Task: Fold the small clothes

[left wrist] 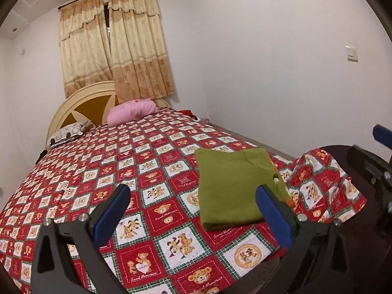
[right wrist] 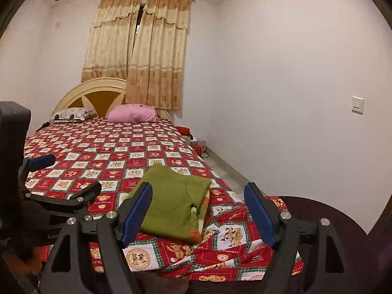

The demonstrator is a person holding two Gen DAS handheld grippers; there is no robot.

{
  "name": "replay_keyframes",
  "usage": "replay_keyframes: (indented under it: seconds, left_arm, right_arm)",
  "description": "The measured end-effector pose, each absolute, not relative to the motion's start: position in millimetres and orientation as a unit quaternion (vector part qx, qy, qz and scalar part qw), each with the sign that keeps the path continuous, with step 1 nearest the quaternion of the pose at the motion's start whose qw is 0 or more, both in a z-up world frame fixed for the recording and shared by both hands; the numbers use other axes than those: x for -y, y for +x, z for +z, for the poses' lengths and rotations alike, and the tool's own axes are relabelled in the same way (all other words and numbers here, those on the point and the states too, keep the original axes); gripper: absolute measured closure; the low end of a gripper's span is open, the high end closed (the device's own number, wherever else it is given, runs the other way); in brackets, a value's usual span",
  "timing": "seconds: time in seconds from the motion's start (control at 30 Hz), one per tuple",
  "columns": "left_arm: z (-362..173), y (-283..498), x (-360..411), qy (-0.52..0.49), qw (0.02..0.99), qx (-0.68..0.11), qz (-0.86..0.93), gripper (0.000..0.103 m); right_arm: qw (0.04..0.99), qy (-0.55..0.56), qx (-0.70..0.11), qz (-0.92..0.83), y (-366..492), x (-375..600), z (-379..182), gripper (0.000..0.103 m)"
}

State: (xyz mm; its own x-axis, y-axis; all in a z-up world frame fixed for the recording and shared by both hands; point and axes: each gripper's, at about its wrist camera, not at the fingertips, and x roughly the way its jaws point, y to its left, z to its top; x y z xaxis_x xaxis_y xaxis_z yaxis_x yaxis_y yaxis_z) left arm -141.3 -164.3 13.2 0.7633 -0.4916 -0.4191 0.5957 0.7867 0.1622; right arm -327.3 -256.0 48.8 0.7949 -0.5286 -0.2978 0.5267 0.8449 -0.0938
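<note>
Two blue-padded fingers of the left hand-held gripper stand spread wide with nothing between them in the left wrist view, above the bed's teddy-bear bedspread. A folded green garment lies flat near the bed's foot corner (a pink pillow sits by the headboard). From the right wrist view, the right hand-held gripper is likewise released, empty, with the green garment lying on the bedspread beyond its pads.
</note>
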Motion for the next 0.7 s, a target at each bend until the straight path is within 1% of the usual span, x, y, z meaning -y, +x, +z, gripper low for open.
replay_keyframes:
  seconds: [0.33, 0.7]
  left_arm:
    - [15, -147, 164, 0.136, 0.934, -0.180, -0.278, 0.000]
    - [19, -154, 162, 0.140, 0.930, -0.175, -0.291, 0.000]
  right_arm:
    - [0.947, 0.006, -0.154, -0.283, -335, 259, 50, 0.025]
    - [0.946, 0.043, -0.144, -0.287, -341, 269, 51, 0.025]
